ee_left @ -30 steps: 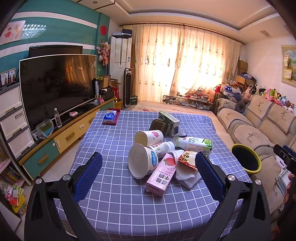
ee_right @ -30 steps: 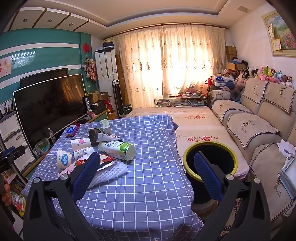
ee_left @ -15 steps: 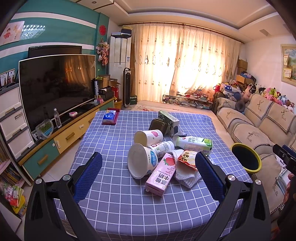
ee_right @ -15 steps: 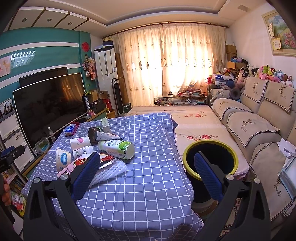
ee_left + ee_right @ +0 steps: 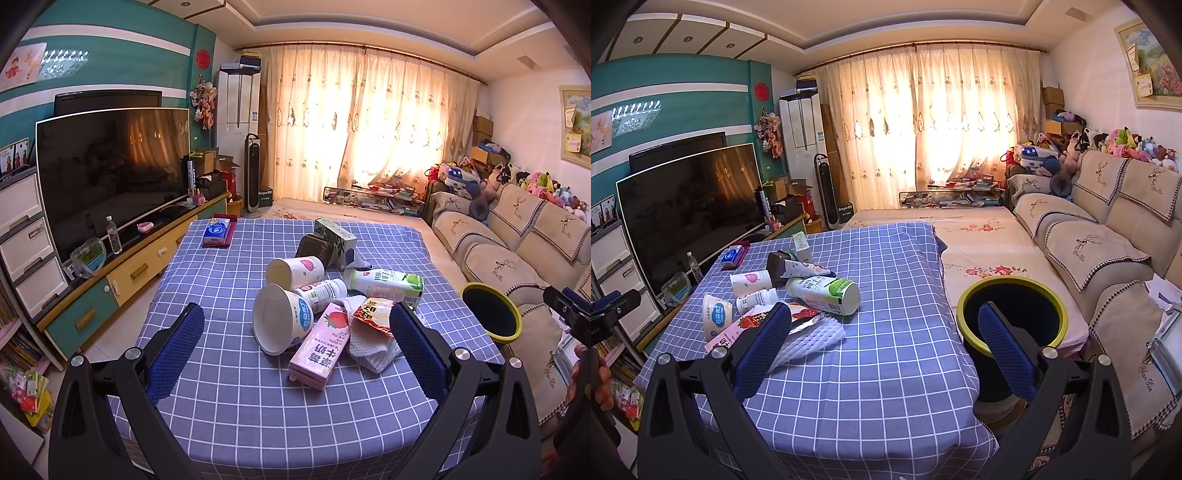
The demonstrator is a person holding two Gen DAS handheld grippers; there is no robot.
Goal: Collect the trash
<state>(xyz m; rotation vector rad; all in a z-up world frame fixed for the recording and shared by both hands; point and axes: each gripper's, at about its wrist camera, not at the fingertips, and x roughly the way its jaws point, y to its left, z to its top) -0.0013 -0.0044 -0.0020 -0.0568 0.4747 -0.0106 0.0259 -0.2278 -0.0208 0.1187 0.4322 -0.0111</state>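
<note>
A heap of trash lies on the blue checked table (image 5: 236,398): a pink milk carton (image 5: 322,349), two white paper cups (image 5: 280,318) (image 5: 295,271), a small white bottle (image 5: 325,293), a green-capped bottle (image 5: 386,282), a red snack wrapper (image 5: 373,314), a white foam net (image 5: 809,341) and a green box (image 5: 336,238). My left gripper (image 5: 295,338) hangs open in front of the heap, holding nothing. My right gripper (image 5: 884,339) is open too, its left finger before the foam net and its right finger before the yellow-rimmed black bin (image 5: 1012,314).
A blue tissue pack (image 5: 216,230) lies at the table's far left. The bin (image 5: 489,312) stands on the floor between table and beige sofa (image 5: 1108,236). A television (image 5: 110,173) on a cabinet runs along the left wall. A person's hand (image 5: 600,384) shows at the left edge.
</note>
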